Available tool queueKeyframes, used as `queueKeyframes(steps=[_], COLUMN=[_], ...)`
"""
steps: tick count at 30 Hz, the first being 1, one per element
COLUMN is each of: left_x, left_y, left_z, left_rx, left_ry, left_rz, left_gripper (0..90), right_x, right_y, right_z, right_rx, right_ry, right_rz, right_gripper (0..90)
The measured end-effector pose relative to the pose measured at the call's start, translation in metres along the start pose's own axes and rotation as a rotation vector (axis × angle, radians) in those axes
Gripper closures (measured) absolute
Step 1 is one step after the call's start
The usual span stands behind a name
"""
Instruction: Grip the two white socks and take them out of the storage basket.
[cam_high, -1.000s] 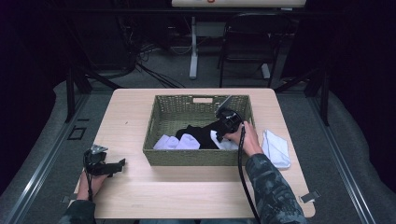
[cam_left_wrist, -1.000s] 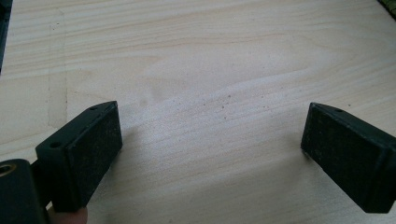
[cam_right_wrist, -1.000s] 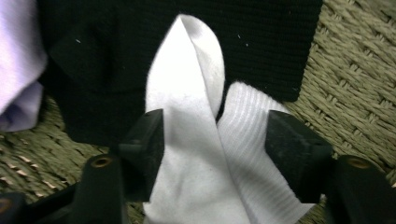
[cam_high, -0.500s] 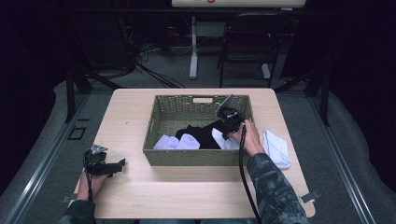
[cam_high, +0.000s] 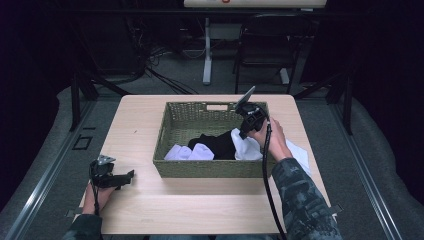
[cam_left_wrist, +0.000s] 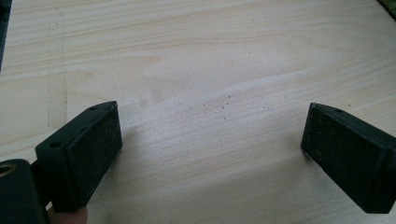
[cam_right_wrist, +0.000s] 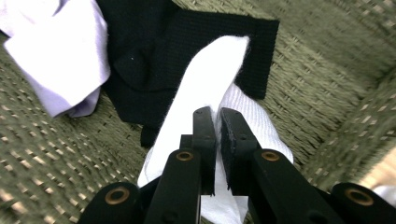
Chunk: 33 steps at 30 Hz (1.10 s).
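Sorting socks out of the woven basket (cam_high: 172, 131), by the look of it. Right gripper (cam_right_wrist: 218, 116) down inside the basket's right end, jaws pinched together on a fold of the white sock (cam_right_wrist: 219, 79), gripped near the middle so the fabric bunches up between the pads and lifts as one piece. White sock draped over the black sock (cam_right_wrist: 154, 51), touching it, so a pull straight up probably needed to avoid dragging the dark one along. Lilac cloth (cam_right_wrist: 60, 56) just beside the black sock, at the basket's near-left part, apart from the grip. In the high view, right gripper (cam_high: 248, 121) tilted over the rim, hand behind it, cable trailing back along the sleeve. Folded white items (cam_high: 300, 152) already on the table (cam_high: 200, 210) just outside the basket's right wall (likely the drop spot, hence the right hand doing the picking). Left gripper (cam_high: 116, 178) parked low on the table near the front-left corner, well apart from the basket, jaws spread wide over bare wood (cam_left_wrist: 210, 93), holding nothing; idle, kept out of the way.
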<state>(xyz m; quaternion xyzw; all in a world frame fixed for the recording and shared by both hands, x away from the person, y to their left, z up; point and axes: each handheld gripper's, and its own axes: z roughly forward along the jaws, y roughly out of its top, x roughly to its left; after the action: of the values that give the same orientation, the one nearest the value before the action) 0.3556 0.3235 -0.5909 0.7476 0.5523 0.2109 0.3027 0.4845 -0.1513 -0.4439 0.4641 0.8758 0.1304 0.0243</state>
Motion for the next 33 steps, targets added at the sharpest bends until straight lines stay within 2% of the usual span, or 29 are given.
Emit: queueKeyframes(steps=[2, 3, 8, 18, 23, 24, 26, 27, 33], left_x=[0.000, 0.000, 0.000, 0.000, 0.000, 0.000, 0.000, 0.001, 0.000], left_y=[0.000, 0.001, 0.001, 0.001, 0.001, 0.001, 0.001, 0.001, 0.001], left_z=[0.000, 0.001, 0.000, 0.001, 0.001, 0.001, 0.001, 0.000, 0.000], left_rx=[-0.001, 0.001, 0.001, 0.000, -0.002, -0.001, -0.001, 0.010, 0.009], left_ry=[0.000, -0.003, -0.002, -0.003, -0.003, -0.003, -0.003, -0.010, -0.009], left_rz=[0.003, 0.005, 0.005, 0.005, 0.002, 0.001, 0.002, 0.004, 0.003], left_gripper=[5.0, 4.9, 5.0, 5.0, 5.0, 5.0, 5.0, 5.0, 5.0], right_x=[0.000, 0.001, 0.003, 0.006, 0.008, 0.008, 0.008, 0.009, 0.010], right_y=[0.001, 0.004, 0.011, 0.019, 0.023, 0.025, 0.026, 0.028, 0.033], right_z=[-0.003, -0.010, -0.023, -0.049, -0.067, -0.076, -0.079, -0.087, -0.108], right_rx=[-0.007, -0.007, -0.007, -0.024, -0.029, -0.037, -0.038, -0.046, -0.050], right_ry=[0.003, -0.003, -0.001, -0.004, -0.008, -0.009, -0.010, -0.014, -0.041], right_rz=[0.002, -0.011, -0.036, -0.045, -0.049, -0.052, -0.053, -0.056, -0.067], right_gripper=[85.0, 85.0, 85.0, 84.9, 85.0, 84.9, 84.9, 84.9, 84.8])
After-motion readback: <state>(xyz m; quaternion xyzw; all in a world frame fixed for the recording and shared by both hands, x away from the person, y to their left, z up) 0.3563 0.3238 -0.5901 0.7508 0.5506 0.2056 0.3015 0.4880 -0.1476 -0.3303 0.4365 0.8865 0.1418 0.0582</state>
